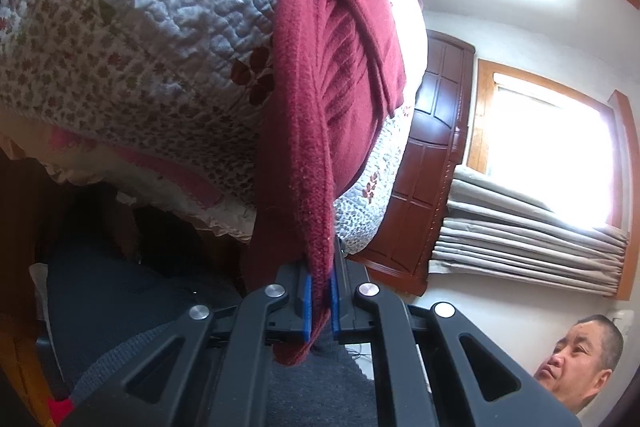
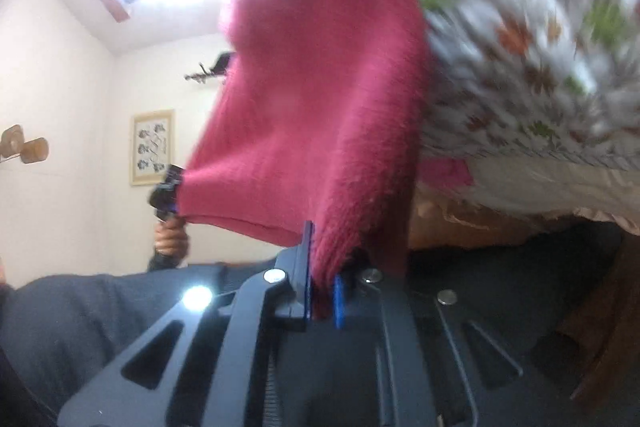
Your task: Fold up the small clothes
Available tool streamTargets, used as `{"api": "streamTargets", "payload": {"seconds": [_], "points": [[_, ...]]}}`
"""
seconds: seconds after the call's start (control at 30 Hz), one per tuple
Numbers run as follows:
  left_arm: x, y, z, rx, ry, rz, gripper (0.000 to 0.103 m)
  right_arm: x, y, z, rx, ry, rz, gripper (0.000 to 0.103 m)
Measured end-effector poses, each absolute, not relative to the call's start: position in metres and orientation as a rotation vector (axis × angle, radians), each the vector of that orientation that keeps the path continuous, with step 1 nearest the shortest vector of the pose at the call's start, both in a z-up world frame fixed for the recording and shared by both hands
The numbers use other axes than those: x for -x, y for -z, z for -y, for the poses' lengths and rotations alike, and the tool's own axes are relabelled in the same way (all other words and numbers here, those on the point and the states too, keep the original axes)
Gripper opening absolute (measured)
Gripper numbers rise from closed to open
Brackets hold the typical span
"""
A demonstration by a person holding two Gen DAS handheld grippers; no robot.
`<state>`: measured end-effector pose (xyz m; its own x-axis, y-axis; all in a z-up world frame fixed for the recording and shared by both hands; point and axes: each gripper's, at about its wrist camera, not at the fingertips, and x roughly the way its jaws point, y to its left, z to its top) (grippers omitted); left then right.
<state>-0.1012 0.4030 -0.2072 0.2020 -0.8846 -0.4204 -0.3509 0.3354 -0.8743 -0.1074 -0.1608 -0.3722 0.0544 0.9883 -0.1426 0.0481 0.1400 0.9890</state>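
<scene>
A dark red fleece garment (image 1: 320, 99) hangs off the edge of a quilted floral bedspread (image 1: 140, 39), its upper part still lying on the bed. My left gripper (image 1: 320, 301) is shut on a bunched lower edge of it, blue pads pressed against the cloth. In the right wrist view the same garment (image 2: 320, 99) looks pinkish red and blurred; my right gripper (image 2: 323, 291) is shut on its lower corner. The left gripper (image 2: 168, 195) shows at the garment's other corner, held by a hand (image 2: 171, 239).
The bedspread (image 2: 520, 47) and a frilled bed skirt (image 1: 160, 187) overhang dark space under the bed. A dark wooden door (image 1: 432, 155), a bright window (image 1: 548, 139) with grey curtains, and a person's head (image 1: 580, 359) lie to the right. A framed picture (image 2: 153, 146) hangs on the wall.
</scene>
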Motion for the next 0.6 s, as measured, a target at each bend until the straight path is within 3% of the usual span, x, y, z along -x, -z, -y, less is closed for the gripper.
{"api": "streamTargets", "payload": {"seconds": [0.37,0.6], "points": [[0.098,0.215,-0.422,1.525,0.627,-1.072,0.006,0.060,0.239,0.233,-1.214,-0.995,-0.919,0.006],[0.026,0.255,-0.427,1.701,0.578,-0.877,0.006,-0.049,0.209,0.239,-1.182,-0.919,-0.962,0.006]]}}
